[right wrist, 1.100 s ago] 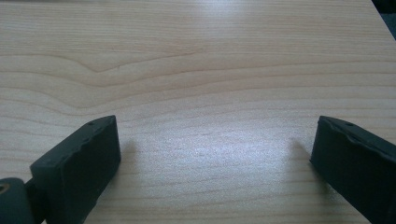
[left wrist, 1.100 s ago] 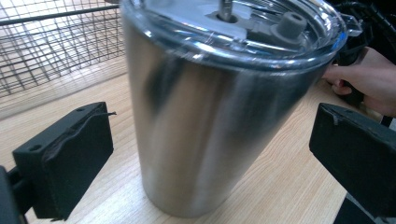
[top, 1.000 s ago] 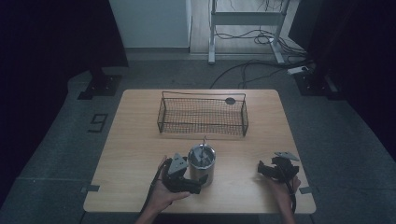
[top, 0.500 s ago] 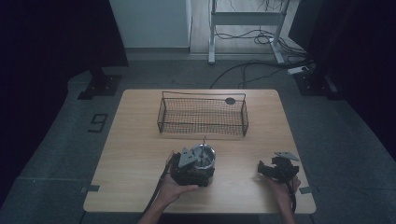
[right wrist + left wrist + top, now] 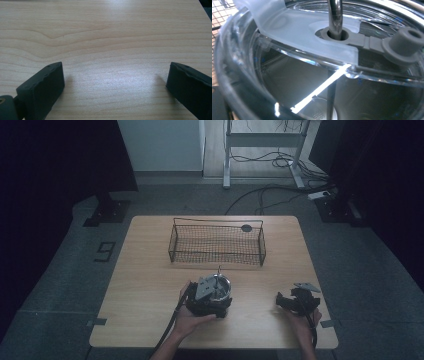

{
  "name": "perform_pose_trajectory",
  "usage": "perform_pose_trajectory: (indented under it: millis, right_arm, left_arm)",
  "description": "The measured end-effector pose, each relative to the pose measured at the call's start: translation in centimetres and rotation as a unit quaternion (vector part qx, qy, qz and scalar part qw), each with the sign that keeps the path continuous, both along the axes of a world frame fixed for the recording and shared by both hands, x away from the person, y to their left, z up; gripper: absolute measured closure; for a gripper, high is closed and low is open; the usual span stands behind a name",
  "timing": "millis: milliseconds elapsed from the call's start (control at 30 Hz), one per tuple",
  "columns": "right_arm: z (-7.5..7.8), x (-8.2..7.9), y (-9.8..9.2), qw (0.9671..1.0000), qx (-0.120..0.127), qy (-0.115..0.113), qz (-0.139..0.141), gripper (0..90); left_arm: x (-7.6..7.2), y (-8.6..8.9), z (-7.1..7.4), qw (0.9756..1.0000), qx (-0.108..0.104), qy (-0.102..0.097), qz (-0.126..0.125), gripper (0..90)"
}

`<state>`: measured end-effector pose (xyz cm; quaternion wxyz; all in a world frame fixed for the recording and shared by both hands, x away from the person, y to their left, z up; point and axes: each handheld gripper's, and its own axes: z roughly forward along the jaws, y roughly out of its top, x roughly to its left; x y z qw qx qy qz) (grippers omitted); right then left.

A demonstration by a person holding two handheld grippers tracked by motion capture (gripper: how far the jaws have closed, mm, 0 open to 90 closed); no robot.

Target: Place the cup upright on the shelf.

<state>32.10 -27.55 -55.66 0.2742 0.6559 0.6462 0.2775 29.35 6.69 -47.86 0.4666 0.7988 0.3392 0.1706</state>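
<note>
Wire basket (image 5: 217, 244) behind tumbler (image 5: 218, 290); left tongs (image 5: 207, 301) at tumbler.

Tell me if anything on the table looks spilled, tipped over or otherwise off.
Nothing stands out. The cup stands upright near the front edge with its clear lid on and a metal straw through the lid's hole. The wire basket sits square behind it. No spill shows on the table.

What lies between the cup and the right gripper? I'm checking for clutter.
Bare wood: in the high view, the table between the cup and the right gripper holds nothing; its open jaws rest on bare wood too.
</note>
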Motion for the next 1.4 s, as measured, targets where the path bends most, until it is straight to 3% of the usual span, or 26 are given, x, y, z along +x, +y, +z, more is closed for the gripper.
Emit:
perform_pose_trajectory:
  millis: [200, 367, 733, 1067, 1400]
  right_arm:
    - [0.0, 0.0, 0.0, 1.0000, 0.000, 0.000, 0.000, 1.3]
    - [0.0, 0.0, 0.0, 1.0000, 0.000, 0.001, 0.000, 1.3]
    - [0.0, 0.0, -0.1, 1.0000, 0.000, 0.001, -0.001, 1.3]
    - [0.0, 0.0, -0.1, 1.0000, 0.001, 0.001, -0.002, 1.3]
    - [0.0, 0.0, -0.1, 1.0000, 0.000, 0.001, -0.004, 1.3]
  left_arm:
    - [-0.1, 0.0, 0.0, 1.0000, 0.003, -0.004, -0.001, 3.4]
    - [-0.5, -0.1, 0.4, 0.9998, 0.010, -0.019, -0.003, 3.5]
    - [-0.4, 0.7, 1.5, 0.9999, -0.015, -0.005, 0.000, 3.5]
    - [-0.1, 1.2, 2.8, 0.9996, -0.028, -0.006, 0.002, 3.6]
    - [1.0, 1.3, 3.4, 0.9996, -0.026, 0.004, 0.009, 3.6]
